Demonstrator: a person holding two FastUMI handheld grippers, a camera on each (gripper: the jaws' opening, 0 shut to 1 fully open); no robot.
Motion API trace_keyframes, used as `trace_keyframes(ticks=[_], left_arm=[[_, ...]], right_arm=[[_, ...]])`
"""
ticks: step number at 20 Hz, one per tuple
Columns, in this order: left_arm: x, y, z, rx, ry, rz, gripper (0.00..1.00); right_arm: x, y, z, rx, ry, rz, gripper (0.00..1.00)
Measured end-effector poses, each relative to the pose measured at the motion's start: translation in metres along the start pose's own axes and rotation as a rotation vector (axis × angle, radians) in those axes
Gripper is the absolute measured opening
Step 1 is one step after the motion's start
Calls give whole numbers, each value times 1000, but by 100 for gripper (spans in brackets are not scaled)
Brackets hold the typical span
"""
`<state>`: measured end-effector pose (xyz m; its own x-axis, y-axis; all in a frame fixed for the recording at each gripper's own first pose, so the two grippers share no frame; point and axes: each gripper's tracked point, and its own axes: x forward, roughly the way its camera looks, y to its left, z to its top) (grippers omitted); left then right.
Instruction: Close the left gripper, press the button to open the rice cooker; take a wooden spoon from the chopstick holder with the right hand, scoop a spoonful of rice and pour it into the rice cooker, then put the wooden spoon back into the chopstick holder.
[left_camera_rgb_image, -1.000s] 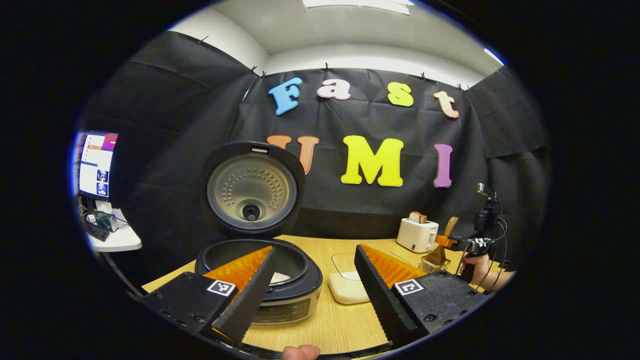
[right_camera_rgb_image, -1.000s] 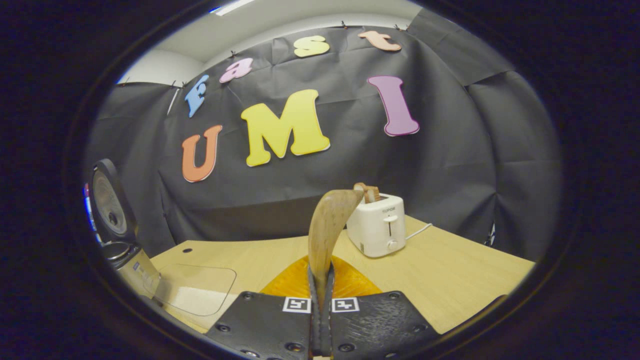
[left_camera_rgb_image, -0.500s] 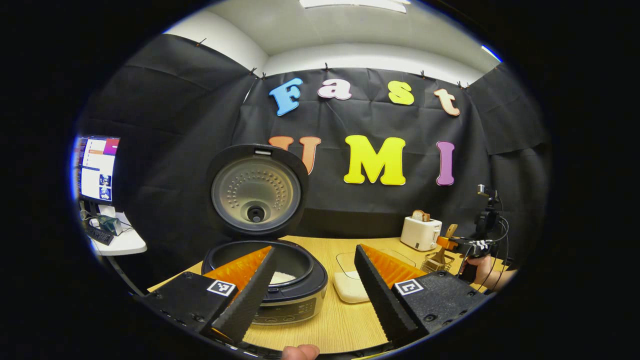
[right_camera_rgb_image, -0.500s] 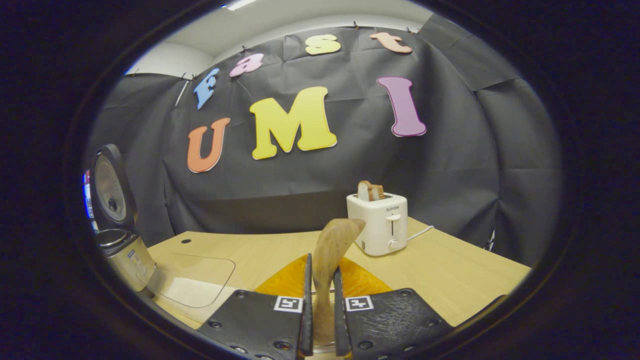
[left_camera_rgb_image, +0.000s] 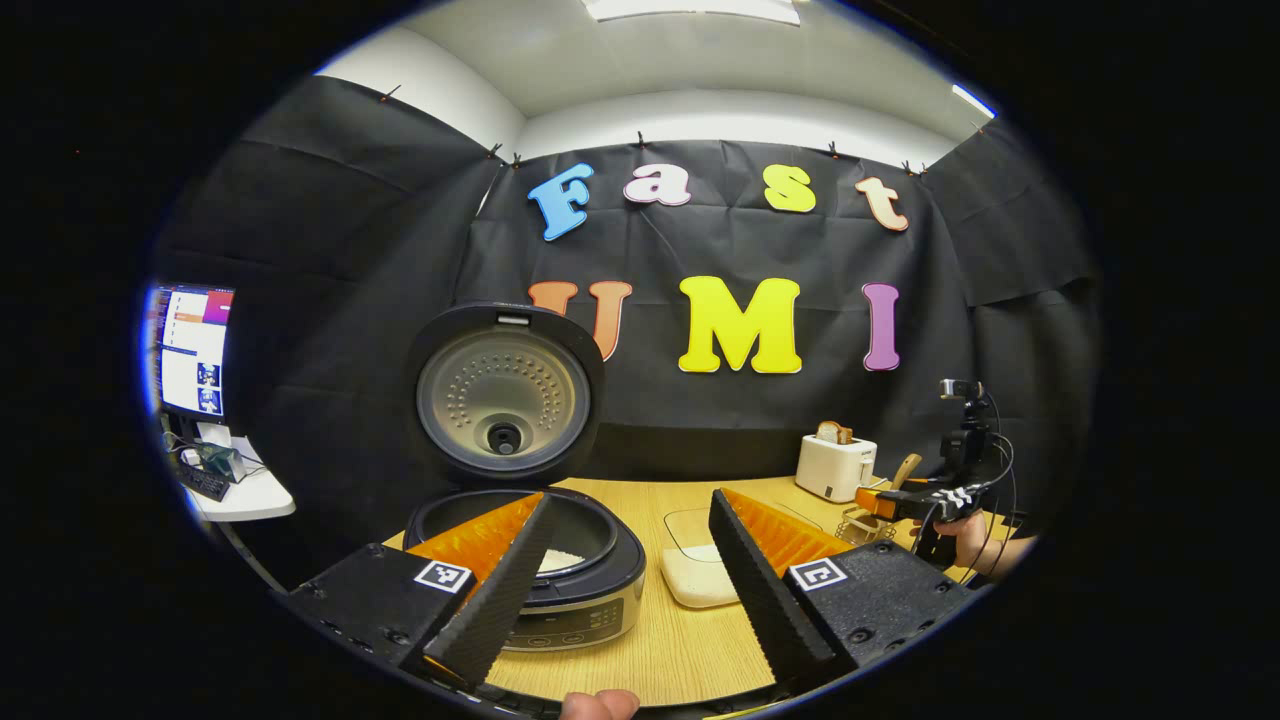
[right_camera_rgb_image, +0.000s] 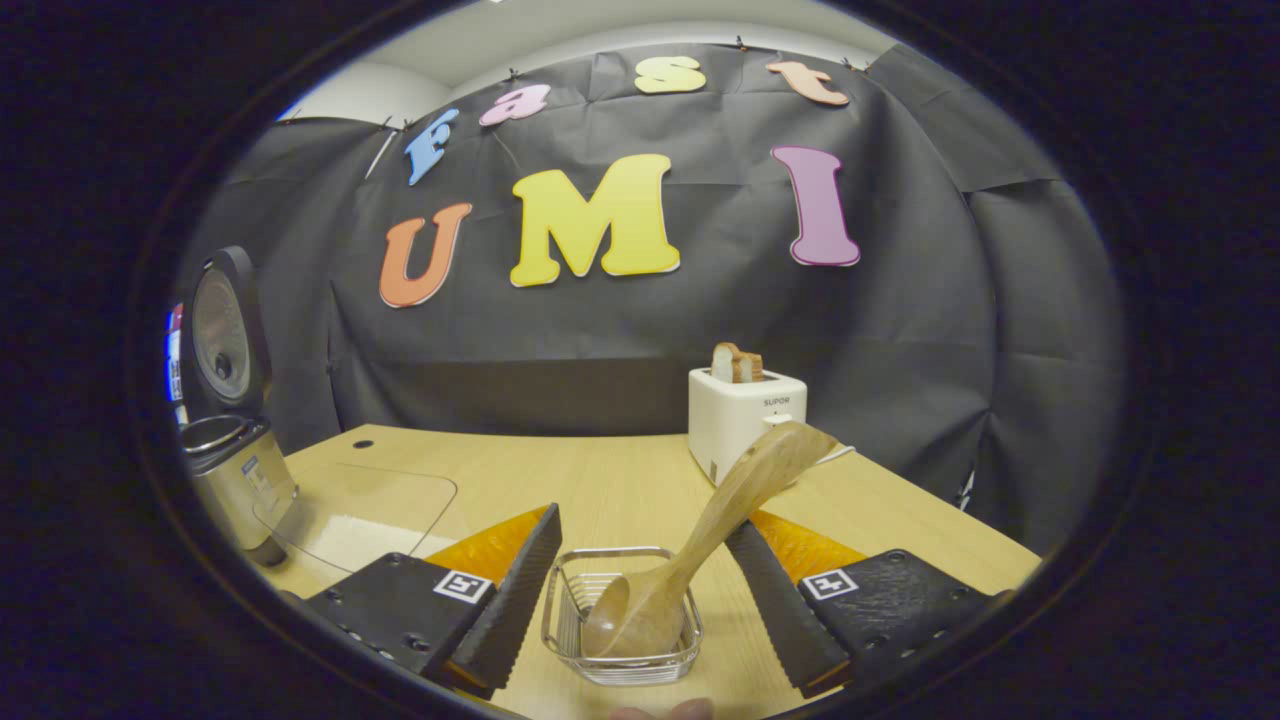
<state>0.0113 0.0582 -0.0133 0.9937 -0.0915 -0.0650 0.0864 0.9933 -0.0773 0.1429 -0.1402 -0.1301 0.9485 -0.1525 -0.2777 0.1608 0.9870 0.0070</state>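
Note:
The rice cooker (left_camera_rgb_image: 570, 590) stands with its lid (left_camera_rgb_image: 503, 392) raised and a little white rice (left_camera_rgb_image: 560, 558) in the pot. My left gripper (left_camera_rgb_image: 630, 497) hovers open just in front of it, holding nothing. In the right gripper view the wooden spoon (right_camera_rgb_image: 740, 490) stands bowl-down in the wire chopstick holder (right_camera_rgb_image: 560, 610), its handle leaning right. My right gripper (right_camera_rgb_image: 645, 520) is open around the holder, and neither finger touches the spoon. The left gripper view shows that right gripper (left_camera_rgb_image: 900, 498) far right beside the holder (left_camera_rgb_image: 858, 522), held by a hand (left_camera_rgb_image: 975, 535).
A clear container of rice (left_camera_rgb_image: 700, 575) sits on the wooden table right of the cooker, also seen as the container (right_camera_rgb_image: 350, 520) in the right gripper view. A white toaster (right_camera_rgb_image: 745, 420) with bread stands behind the holder. A monitor (left_camera_rgb_image: 190, 345) and side table lie far left.
My right gripper has opened and let go of the wooden spoon, which now rests in the holder and leans right. The left gripper has barely moved.

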Motion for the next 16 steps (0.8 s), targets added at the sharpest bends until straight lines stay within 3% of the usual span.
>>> trace_keyframes(ticks=[3,4,6,7,9,10,11,12,13,15,16], left_arm=[[-3,-4,5,8,-12,-2,99],[-4,-4,6,12,-15,-1,99],[-4,-7,7,13,-16,0,99],[-5,-8,9,12,-19,-1,99],[-8,-10,14,7,-35,-2,99],[-9,-10,17,-1,-41,0,99],[-9,-10,18,-11,-47,5,99],[-10,-11,20,-19,-53,12,99],[-11,-13,22,-18,-55,16,99],[-13,-24,27,5,-69,12,99],[-12,-28,27,14,-76,15,99]], right_arm=[[-13,-7,0,2,-10,-7,96],[-16,-9,-1,8,-12,-6,92],[-24,-11,-1,12,-10,-8,100],[-27,-14,1,9,-14,-14,92],[-33,-15,-1,-1,-10,-13,100],[-39,-15,-5,1,0,-9,92],[-46,-12,-11,7,13,7,96],[-56,-10,-19,17,26,21,92],[-67,-9,-25,25,30,30,96],[-86,-7,-33,37,36,58,92],[-97,-4,-35,39,40,72,96]])
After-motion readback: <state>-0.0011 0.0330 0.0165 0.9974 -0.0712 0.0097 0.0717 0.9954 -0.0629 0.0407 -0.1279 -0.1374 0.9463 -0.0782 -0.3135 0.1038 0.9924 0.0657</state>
